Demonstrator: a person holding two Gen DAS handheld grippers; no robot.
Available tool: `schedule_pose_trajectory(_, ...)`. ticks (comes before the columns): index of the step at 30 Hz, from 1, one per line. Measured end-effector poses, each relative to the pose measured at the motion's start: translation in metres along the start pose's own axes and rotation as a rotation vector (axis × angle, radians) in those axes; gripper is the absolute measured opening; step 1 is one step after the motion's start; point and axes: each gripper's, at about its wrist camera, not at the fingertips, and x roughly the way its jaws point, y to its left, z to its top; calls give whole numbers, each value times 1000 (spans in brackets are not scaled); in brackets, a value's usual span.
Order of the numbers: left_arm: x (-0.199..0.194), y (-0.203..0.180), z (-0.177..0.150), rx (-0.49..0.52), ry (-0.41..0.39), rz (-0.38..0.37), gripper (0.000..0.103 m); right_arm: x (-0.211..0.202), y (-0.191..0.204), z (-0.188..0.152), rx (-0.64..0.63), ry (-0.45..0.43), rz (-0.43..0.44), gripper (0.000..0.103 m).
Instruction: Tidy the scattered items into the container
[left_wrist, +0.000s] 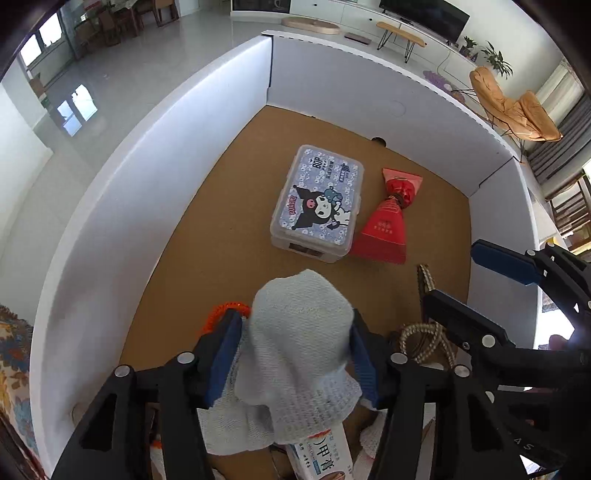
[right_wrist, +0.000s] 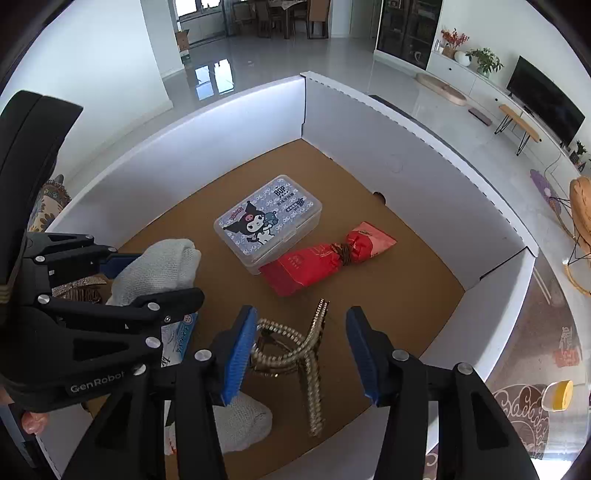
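The container is a white-walled box (left_wrist: 184, 166) (right_wrist: 221, 140) with a brown floor. My left gripper (left_wrist: 293, 356) (right_wrist: 162, 275) hangs over its near end, jaws apart, with a pale grey knitted sock (left_wrist: 299, 339) (right_wrist: 159, 266) bulging between them. My right gripper (right_wrist: 301, 354) (left_wrist: 452, 273) is open above a glittery gold strap (right_wrist: 295, 347) (left_wrist: 424, 339) lying on the floor, close to its left pad. A white printed carton (left_wrist: 325, 458) (right_wrist: 181, 339) and a second pale sock (right_wrist: 243, 424) lie below.
Further in lie a clear cartoon-printed case (left_wrist: 317, 203) (right_wrist: 267, 221) and a red tied gift bag (left_wrist: 388, 221) (right_wrist: 321, 258). An orange coil (left_wrist: 221, 314) sits by the left finger. A yellow object (right_wrist: 559, 395) lies on the rug outside.
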Motion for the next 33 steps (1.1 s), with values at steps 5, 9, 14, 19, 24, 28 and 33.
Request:
schedule_pose_trajectory(5, -39, 16, -13, -81, -91, 48, 97, -20, -17, 0, 35, -23, 4, 63)
schedule_pose_trajectory(9, -76, 8, -31, -91, -108, 153, 98, -44, -20, 2, 44, 6, 28, 63)
schedule_pose_trajectory(14, -129, -8, -56, -80, -216, 191, 98, -78, -9, 3, 15, -11, 53, 63)
schedule_pose_trajectory(19, -149, -12, -67, -107, -223, 224, 98, -83, 5, -5, -30, 5, 38, 63)
schedule_pose_trajectory(24, -154, -11, -72, -136, -234, 221, 98, -73, 4, -11, -17, 23, 47, 63)
schedule_pose_trajectory(28, -152, -3, -69, -195, -219, 208, 99, -65, 4, -13, -10, 25, 49, 63)
schedule_pose_trajectory(33, -151, -6, -76, -211, -286, 162, 103, -57, 6, -11, 5, 11, 64, 63)
